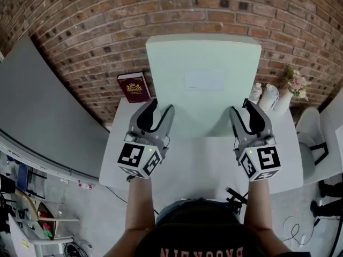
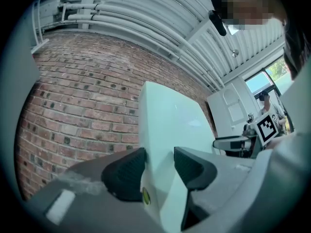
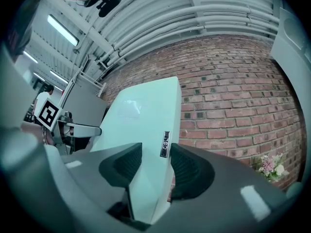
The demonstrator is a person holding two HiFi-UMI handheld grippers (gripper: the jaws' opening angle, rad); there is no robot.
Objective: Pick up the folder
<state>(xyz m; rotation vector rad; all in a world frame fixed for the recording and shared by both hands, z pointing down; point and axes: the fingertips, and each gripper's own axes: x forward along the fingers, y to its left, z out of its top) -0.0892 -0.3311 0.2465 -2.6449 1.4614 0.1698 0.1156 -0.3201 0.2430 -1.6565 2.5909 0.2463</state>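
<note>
The folder (image 1: 203, 79) was a plain pale mint green, with a paler, whitish rectangle on its face. Behind it the brick wall (image 1: 96, 31) ran in red-brown courses with light mortar lines. The book (image 1: 134, 88) was dark maroon with what looked like a gold emblem, too small to be sure. The table (image 1: 187, 165) was white. The left gripper (image 1: 162, 107) and right gripper (image 1: 241, 108) were grey with black ribbed pads (image 2: 124, 171), their cubes (image 1: 138, 159) white with black square markers. The flowers (image 1: 296, 83) were pink and cream.
</note>
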